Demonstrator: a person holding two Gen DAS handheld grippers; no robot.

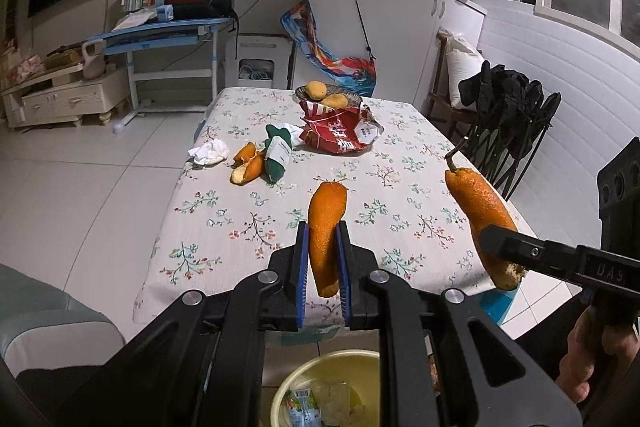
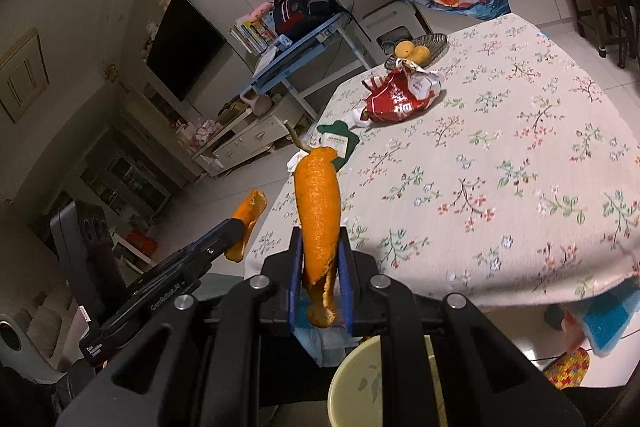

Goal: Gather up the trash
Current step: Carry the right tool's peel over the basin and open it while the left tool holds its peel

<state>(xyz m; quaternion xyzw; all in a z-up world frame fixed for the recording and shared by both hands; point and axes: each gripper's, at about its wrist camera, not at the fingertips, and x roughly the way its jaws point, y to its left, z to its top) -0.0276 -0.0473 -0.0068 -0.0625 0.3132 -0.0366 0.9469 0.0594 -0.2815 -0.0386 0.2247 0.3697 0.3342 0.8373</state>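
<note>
My left gripper (image 1: 323,227) is shut on a long piece of orange peel (image 1: 326,215), held off the near edge of the flowered table (image 1: 240,227). My right gripper (image 2: 319,233) is shut on a second orange peel with a stem (image 2: 318,203); that stemmed peel (image 1: 480,211) also shows at the right of the left wrist view. A yellow bin (image 1: 332,387) with wrappers in it stands on the floor below both grippers. On the table lie more peel pieces (image 1: 248,163), a white tissue wad (image 1: 210,151), a green packet (image 1: 278,155) and a crumpled red bag (image 1: 340,135).
A wire basket with fruit (image 1: 326,95) stands at the table's far end. A black folding chair (image 1: 516,123) is at the right side. A blue desk (image 1: 168,31) and a low white cabinet (image 1: 64,95) stand across the tiled floor. A grey seat (image 1: 48,323) is near left.
</note>
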